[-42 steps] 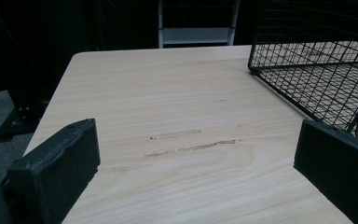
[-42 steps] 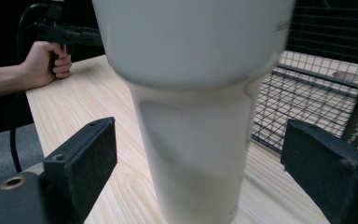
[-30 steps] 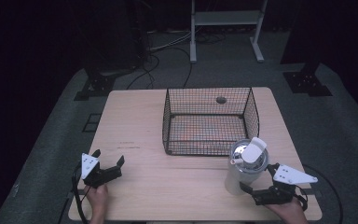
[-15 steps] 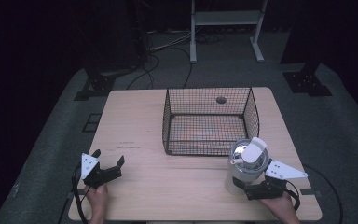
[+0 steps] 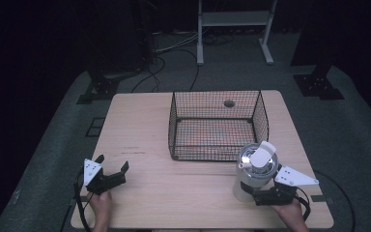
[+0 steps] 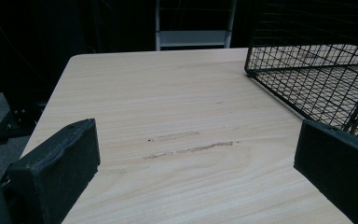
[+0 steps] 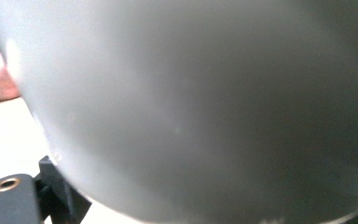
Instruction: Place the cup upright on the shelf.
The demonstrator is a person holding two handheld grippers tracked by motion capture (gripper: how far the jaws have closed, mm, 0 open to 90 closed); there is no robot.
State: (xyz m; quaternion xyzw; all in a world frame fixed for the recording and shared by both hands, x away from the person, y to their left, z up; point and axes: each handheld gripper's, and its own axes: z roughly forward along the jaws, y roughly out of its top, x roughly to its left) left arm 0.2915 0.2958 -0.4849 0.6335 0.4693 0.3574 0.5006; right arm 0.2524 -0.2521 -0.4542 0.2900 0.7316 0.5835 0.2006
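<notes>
right tool (image 5: 260, 197): gripping the grey lidded tumbler (image 5: 254, 172) low on its body, near the tabletop's (image 5: 140, 130) front right | left tool (image 5: 112, 170): jaws gaping wide, holding nothing, hovering front left | wire basket (image 5: 217, 124): sitting just behind tumbler

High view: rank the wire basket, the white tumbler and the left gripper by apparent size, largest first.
1. Wire basket, clearly the largest.
2. White tumbler.
3. Left gripper, though close to the tumbler in apparent size; the tumbler stands taller and nearer the camera, so this ranking is unsure.
</notes>
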